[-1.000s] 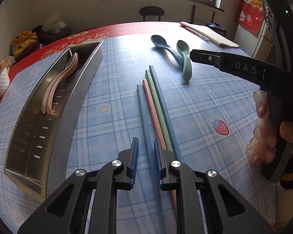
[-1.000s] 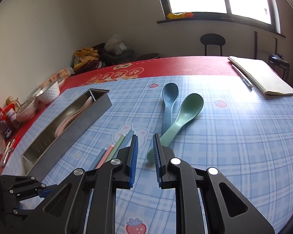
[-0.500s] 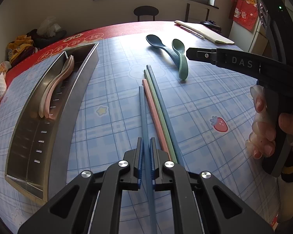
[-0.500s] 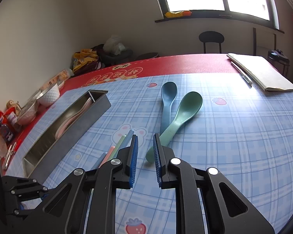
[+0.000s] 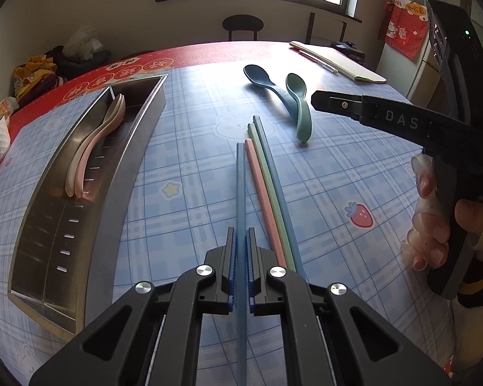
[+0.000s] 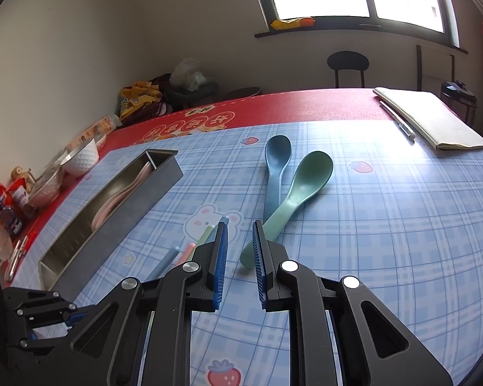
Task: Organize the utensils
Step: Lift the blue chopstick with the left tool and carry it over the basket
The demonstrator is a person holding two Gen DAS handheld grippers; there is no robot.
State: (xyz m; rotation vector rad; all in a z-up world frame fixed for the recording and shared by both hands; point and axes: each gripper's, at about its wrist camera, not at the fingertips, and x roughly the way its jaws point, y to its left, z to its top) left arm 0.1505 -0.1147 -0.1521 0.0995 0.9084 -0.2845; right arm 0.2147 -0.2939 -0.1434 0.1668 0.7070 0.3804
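My left gripper (image 5: 241, 241) is shut on a blue chopstick (image 5: 240, 186) that points away along the table. Beside it lie a pink chopstick (image 5: 260, 189), a green one (image 5: 269, 180) and a dark blue one (image 5: 275, 173). A blue spoon (image 5: 267, 85) and a green spoon (image 5: 301, 109) lie crossed further back. A steel tray (image 5: 125, 157) at the left holds a pink spoon (image 5: 93, 151) and a beige one. My right gripper (image 6: 240, 241) is open and empty, above the green spoon's handle (image 6: 273, 222). The tray (image 6: 138, 212) and blue spoon (image 6: 275, 164) also show in the right wrist view.
A notebook with a pen (image 5: 338, 61) lies at the back right. White bowls (image 6: 80, 157) and snack packets (image 6: 6, 199) stand along the left table edge. A chair (image 5: 240, 25) is behind the table. The right gripper's body (image 5: 441, 128) is at the right in the left wrist view.
My left gripper has closed on the blue chopstick and lifted it slightly off the row. The right gripper has stayed open and barely moved.
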